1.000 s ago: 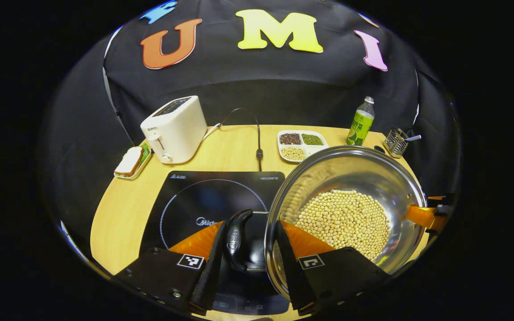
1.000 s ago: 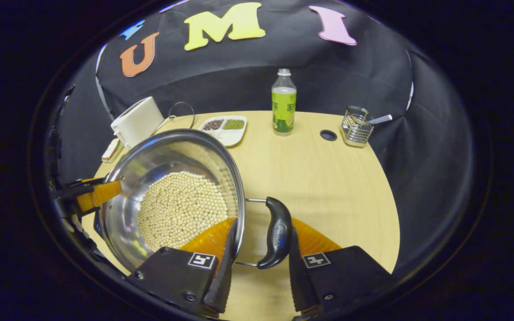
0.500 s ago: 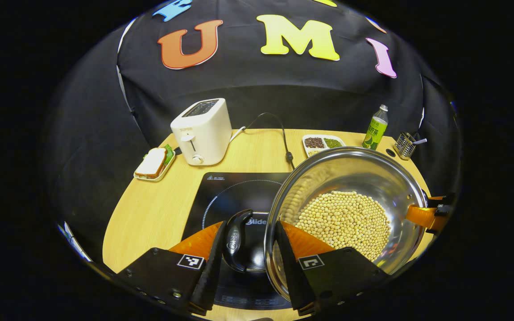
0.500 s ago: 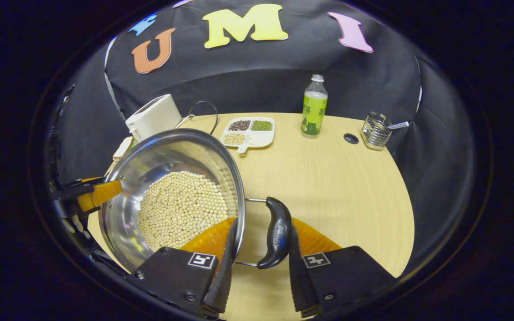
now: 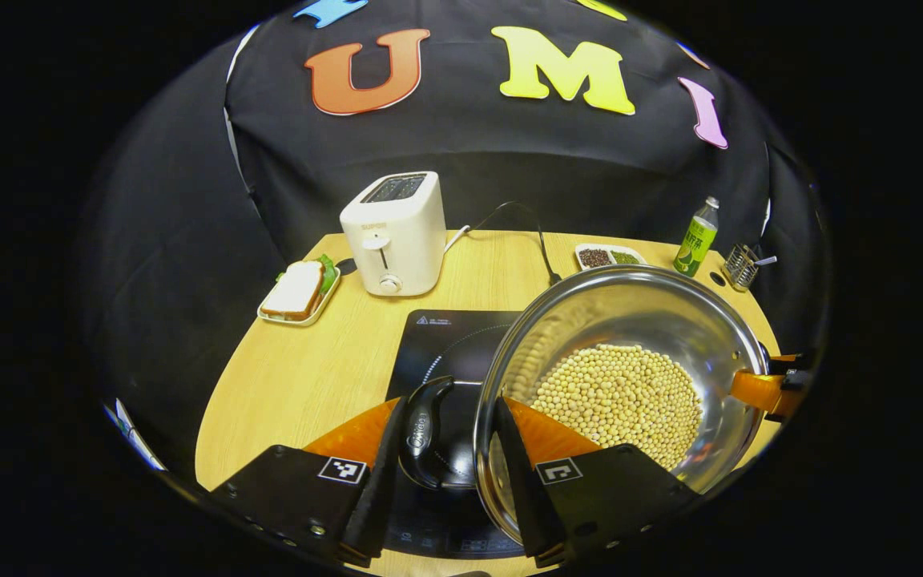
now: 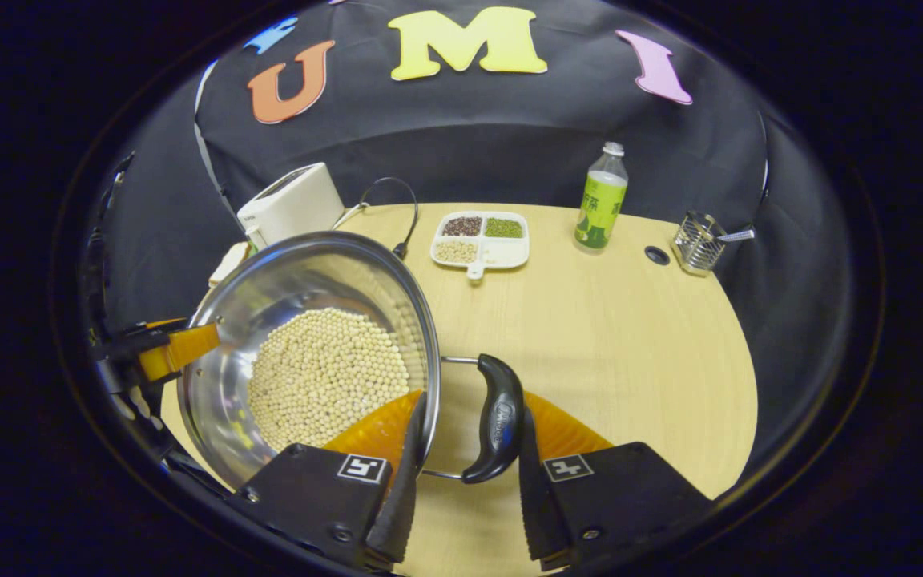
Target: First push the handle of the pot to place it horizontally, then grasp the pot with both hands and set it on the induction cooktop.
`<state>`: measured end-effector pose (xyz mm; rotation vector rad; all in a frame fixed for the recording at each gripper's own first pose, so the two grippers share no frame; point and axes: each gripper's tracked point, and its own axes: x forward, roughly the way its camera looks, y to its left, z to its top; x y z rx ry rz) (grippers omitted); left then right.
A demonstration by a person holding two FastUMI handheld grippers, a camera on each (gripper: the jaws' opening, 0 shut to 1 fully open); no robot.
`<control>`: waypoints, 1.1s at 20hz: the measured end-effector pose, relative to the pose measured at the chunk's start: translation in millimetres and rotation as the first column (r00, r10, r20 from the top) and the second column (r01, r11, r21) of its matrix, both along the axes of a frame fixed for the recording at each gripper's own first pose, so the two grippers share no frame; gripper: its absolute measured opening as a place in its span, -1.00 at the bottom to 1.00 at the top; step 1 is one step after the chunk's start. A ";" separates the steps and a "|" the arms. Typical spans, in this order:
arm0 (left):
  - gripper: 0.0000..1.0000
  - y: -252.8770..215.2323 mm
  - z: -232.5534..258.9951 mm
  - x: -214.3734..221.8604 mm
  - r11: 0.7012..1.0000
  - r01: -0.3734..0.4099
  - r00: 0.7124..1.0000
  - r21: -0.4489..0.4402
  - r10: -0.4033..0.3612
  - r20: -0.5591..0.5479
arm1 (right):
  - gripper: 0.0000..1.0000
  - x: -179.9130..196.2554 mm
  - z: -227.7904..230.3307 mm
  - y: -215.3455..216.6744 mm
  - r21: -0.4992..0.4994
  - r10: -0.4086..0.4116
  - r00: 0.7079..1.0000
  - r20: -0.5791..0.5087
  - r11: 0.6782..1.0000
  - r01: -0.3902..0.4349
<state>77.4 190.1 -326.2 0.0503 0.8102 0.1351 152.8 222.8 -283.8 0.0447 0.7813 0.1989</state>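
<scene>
Both grippers reach in level from opposite sides of the pot (image 5: 622,385), each pointing toward the booth's back wall.

Left gripper (image 5: 443,449): jaws narrowed around the pot's near handle (image 5: 421,429) and the adjoining rim. One finger lies outside the black grip, the other inside the steel wall, against the rim. Contact on the grip side looks firm, though I cannot be sure the inner finger presses.

Right gripper (image 6: 468,449): same arrangement, mirrored. One finger sits inside the rim, the other just outside the opposite handle (image 6: 496,417), and the handle's wire loop runs between them. In the left gripper view this gripper (image 5: 766,389) shows at the pot's far edge.

Pot: polished steel, wide and shallow, its bottom covered by pale round beans (image 6: 325,377). Both handles lie horizontal. It appears held off the table (image 6: 606,336).

Ahead of the left gripper and partly under the pot is the induction cooktop (image 5: 449,344). Beyond that stands a toaster (image 5: 393,232).
</scene>
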 end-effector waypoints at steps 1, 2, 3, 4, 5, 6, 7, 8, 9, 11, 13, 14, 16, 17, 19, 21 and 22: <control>0.24 6.3 -1.3 1.9 1.000 -0.001 1.000 0.002 0.001 0.000 | 0.11 2.5 0.5 6.0 -0.001 0.003 1.000 0.000 1.000 -0.003; 0.24 13.2 -1.8 3.0 1.000 -0.003 1.000 0.002 0.003 -0.001 | 0.10 4.9 0.9 12.1 -0.002 0.005 1.000 -0.001 1.000 -0.005; 0.24 19.9 -1.4 5.4 1.000 -0.005 1.000 0.001 0.005 -0.002 | 0.10 7.6 1.8 18.6 -0.002 0.006 1.000 0.002 1.000 -0.006; 0.24 25.3 -1.1 7.6 1.000 -0.007 1.000 0.001 0.007 -0.001 | 0.10 10.0 1.9 24.9 -0.003 0.008 1.000 0.003 1.000 -0.008; 0.24 31.9 -1.1 9.6 1.000 -0.010 1.000 0.002 0.010 -0.005 | 0.10 11.8 1.7 31.5 -0.003 0.011 1.000 0.000 1.000 -0.011; 0.24 37.8 -2.8 12.5 1.000 -0.009 1.000 0.005 0.009 -0.006 | 0.10 14.5 1.9 37.4 -0.001 0.010 1.000 -0.004 1.000 -0.010; 0.24 42.7 -3.5 15.3 1.000 -0.009 1.000 0.009 0.009 -0.007 | 0.10 17.0 0.9 43.1 0.001 0.011 1.000 -0.010 1.000 -0.011; 0.24 49.6 -4.6 16.4 1.000 -0.008 1.000 0.013 0.009 -0.010 | 0.10 17.3 -1.3 49.0 0.004 0.009 1.000 -0.014 1.000 -0.009; 0.24 54.7 -3.6 19.3 1.000 -0.009 1.000 0.016 0.009 -0.009 | 0.10 19.0 -1.6 54.8 0.004 0.011 1.000 -0.017 1.000 -0.011; 0.24 62.6 -5.8 21.8 1.000 -0.014 1.000 0.015 0.015 -0.010 | 0.10 22.9 -2.7 64.5 0.005 0.013 1.000 -0.019 1.000 -0.013; 0.24 69.9 -10.4 23.9 1.000 -0.018 1.000 0.013 0.018 -0.017 | 0.10 25.7 -4.8 70.9 0.002 0.010 1.000 -0.024 1.000 -0.010; 0.24 71.3 -13.4 25.3 1.000 -0.018 1.000 0.011 0.019 -0.021 | 0.10 27.5 -5.9 72.4 0.000 0.010 1.000 -0.027 1.000 -0.010; 0.24 72.6 -17.6 27.2 1.000 -0.019 0.999 0.008 0.019 -0.027 | 0.10 27.4 -9.0 74.8 0.002 0.001 0.999 -0.037 1.000 -0.001; 0.24 73.8 -19.8 27.7 1.000 -0.018 0.999 0.008 0.018 -0.030 | 0.10 28.0 -11.1 75.9 0.001 0.000 0.999 -0.045 1.000 0.000; 0.24 73.9 -23.8 30.1 1.000 -0.013 0.999 0.008 0.013 -0.034 | 0.10 28.8 -13.7 76.7 0.000 -0.005 0.999 -0.051 1.000 0.005; 0.24 72.9 -27.1 32.0 1.000 -0.011 0.999 0.004 0.011 -0.040 | 0.10 29.9 -14.6 77.1 -0.008 -0.007 0.999 -0.049 1.000 0.006; 0.24 75.0 -28.4 32.3 1.000 -0.011 0.999 0.006 0.011 -0.039 | 0.10 30.9 -14.4 77.3 -0.008 -0.006 0.999 -0.048 1.000 0.006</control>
